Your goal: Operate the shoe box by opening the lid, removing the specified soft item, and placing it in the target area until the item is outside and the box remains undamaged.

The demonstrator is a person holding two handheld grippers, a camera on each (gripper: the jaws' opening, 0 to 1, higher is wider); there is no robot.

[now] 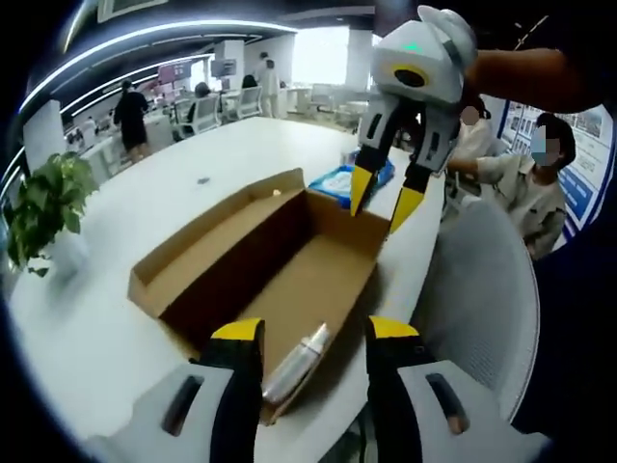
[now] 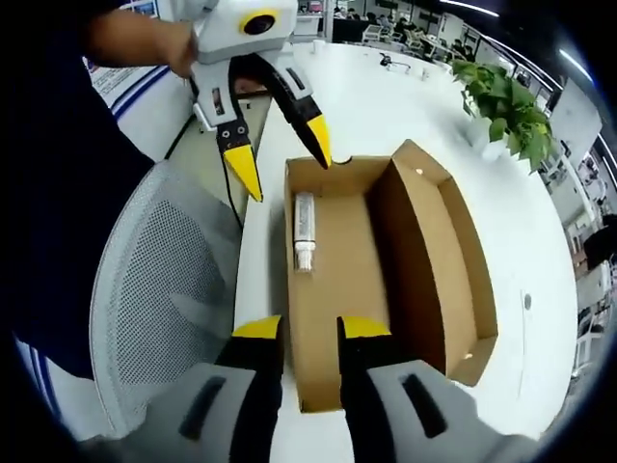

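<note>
Left gripper view looks along the left gripper (image 1: 313, 330), whose yellow-tipped jaws stand apart over the near end of the shoe box (image 1: 333, 280). This brown cardboard box lies open on the white worktop (image 1: 193, 183), with its lid (image 1: 217, 231) folded back flat beside it. Inside, on the bottom near the left gripper, lies a slim silver-white item (image 1: 297, 365) like a small tube or bottle; I cannot tell what material it is. The right gripper (image 1: 379, 203) hangs above the far end of the box with jaws apart and holds nothing. Just behind the box a blue object (image 1: 339, 180) lies on the worktop. A potted plant (image 1: 43, 207) stands at the worktop's edge, and a grey mesh chair (image 1: 487, 299) is beside it.

In the right gripper view the same item (image 2: 305, 230) lies at the far end of the box, near the left gripper.
</note>
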